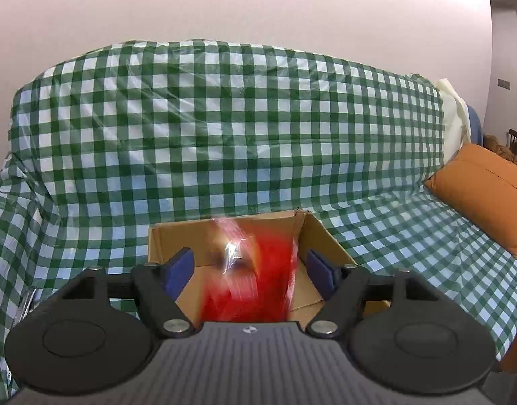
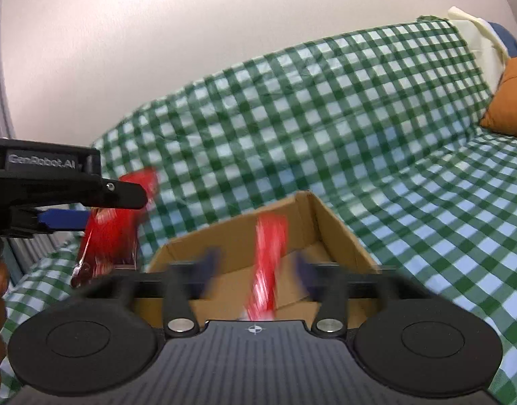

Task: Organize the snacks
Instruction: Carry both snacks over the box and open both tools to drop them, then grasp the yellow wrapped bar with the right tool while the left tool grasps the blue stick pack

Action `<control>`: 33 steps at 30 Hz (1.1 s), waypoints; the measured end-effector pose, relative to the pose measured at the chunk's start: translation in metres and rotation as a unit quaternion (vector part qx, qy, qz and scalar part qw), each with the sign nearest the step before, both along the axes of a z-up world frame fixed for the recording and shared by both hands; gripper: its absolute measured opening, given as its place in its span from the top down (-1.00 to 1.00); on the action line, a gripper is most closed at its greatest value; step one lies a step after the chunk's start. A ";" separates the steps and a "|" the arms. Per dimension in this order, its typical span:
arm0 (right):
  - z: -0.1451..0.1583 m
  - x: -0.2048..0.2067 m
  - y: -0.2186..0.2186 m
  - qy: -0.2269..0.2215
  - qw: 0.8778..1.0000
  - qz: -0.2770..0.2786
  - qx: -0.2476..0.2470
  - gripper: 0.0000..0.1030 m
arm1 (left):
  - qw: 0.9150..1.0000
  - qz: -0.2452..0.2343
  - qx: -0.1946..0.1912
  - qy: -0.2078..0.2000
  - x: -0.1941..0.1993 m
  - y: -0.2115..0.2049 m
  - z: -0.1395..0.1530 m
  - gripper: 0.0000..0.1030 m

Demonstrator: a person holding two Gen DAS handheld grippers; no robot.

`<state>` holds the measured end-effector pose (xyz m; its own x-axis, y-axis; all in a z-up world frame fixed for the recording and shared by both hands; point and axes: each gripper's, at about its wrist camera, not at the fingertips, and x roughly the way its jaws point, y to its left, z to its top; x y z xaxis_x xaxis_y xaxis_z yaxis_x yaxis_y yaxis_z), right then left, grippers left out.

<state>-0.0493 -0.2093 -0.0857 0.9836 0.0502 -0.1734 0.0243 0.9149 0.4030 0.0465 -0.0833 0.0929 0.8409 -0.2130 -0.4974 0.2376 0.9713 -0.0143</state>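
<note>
Both grippers, left gripper and right gripper, stand wide, 2 blurred red snack packs falling free into the cardboard box on the checked sofa; hold steady above its rim.

At the bottom centre of the frame, the left gripper stands with its blue pads spread apart. Between them a blurred red snack packet hangs clear of both pads, over an open cardboard box. The box sits on a green-checked cloth. An orange cushion lies at the right edge.
</note>
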 end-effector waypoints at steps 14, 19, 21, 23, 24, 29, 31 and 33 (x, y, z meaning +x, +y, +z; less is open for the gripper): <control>0.002 -0.005 0.011 -0.005 0.999 0.009 -0.041 -0.46 | 0.997 0.002 0.033 -0.075 -0.045 0.045 -0.018 0.38; 0.002 -0.005 0.016 -0.003 0.998 0.021 -0.052 -0.14 | 0.996 0.034 0.057 -0.060 -0.050 0.103 -0.036 0.70; 0.002 -0.004 0.018 -0.002 0.998 0.031 -0.054 0.10 | 0.993 0.059 0.087 -0.058 -0.048 0.129 -0.047 0.70; 0.002 -0.005 0.020 -0.002 0.998 0.040 -0.057 0.31 | 0.988 0.083 0.119 -0.050 -0.043 0.156 -0.061 0.70; 0.003 -0.004 0.022 -0.003 0.997 0.044 -0.060 0.33 | 0.985 0.094 0.137 -0.044 -0.040 0.169 -0.070 0.70; 0.003 -0.004 0.032 0.002 0.995 0.054 -0.085 0.34 | 0.973 0.136 0.187 0.003 -0.024 0.228 -0.115 0.70; 0.003 -0.003 0.037 0.004 0.993 0.059 -0.098 0.34 | 0.968 0.156 0.192 0.030 -0.021 0.245 -0.134 0.70; 0.003 -0.003 0.042 0.005 0.991 0.066 -0.113 0.34 | 0.962 0.170 0.205 0.059 -0.014 0.252 -0.146 0.70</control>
